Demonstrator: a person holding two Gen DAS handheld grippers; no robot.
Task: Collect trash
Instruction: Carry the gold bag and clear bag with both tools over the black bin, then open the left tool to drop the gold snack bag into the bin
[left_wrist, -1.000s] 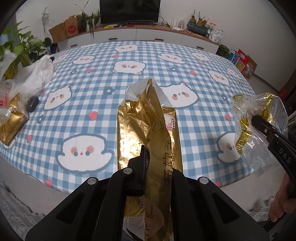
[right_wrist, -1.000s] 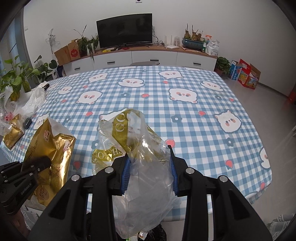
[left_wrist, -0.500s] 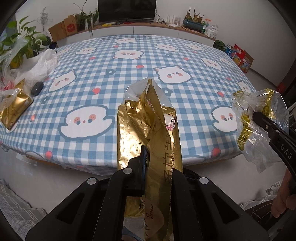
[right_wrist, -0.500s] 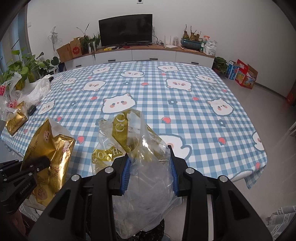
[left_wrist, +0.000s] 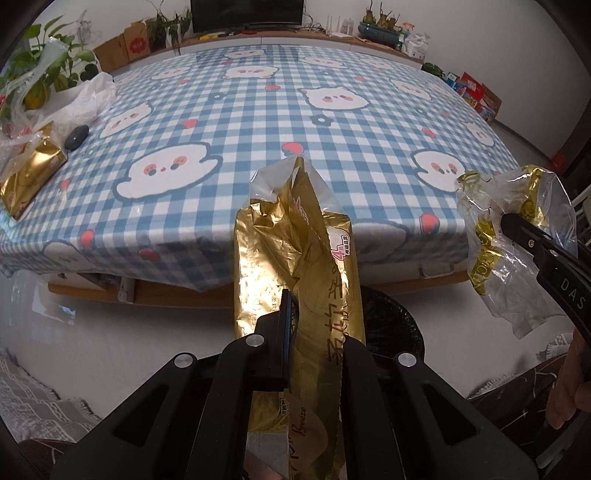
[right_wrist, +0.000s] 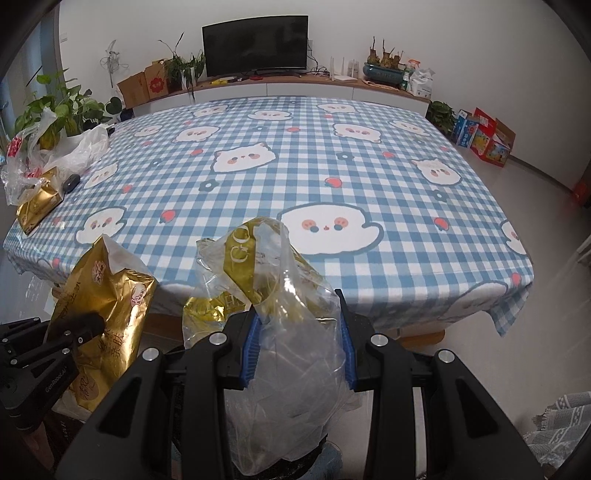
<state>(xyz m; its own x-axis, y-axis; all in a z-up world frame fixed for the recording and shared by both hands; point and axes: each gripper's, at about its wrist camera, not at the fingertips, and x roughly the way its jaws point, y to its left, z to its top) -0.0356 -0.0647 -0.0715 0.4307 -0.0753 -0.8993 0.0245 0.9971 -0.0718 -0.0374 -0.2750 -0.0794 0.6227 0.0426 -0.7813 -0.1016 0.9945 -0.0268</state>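
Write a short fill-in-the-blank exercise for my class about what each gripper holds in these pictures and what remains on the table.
1. The left gripper is shut on a ____-coloured foil bag.
2. The right gripper grips a crumpled ____ plastic wrapper.
3. The tablecloth has a blue and white ____ pattern.

Missing words: gold; clear; checked

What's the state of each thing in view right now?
left hand-held gripper: shut on gold wrapper
right hand-held gripper: shut on clear plastic bag
black bin: open, below the gold wrapper
gold packet: lying on tablecloth, uncollected
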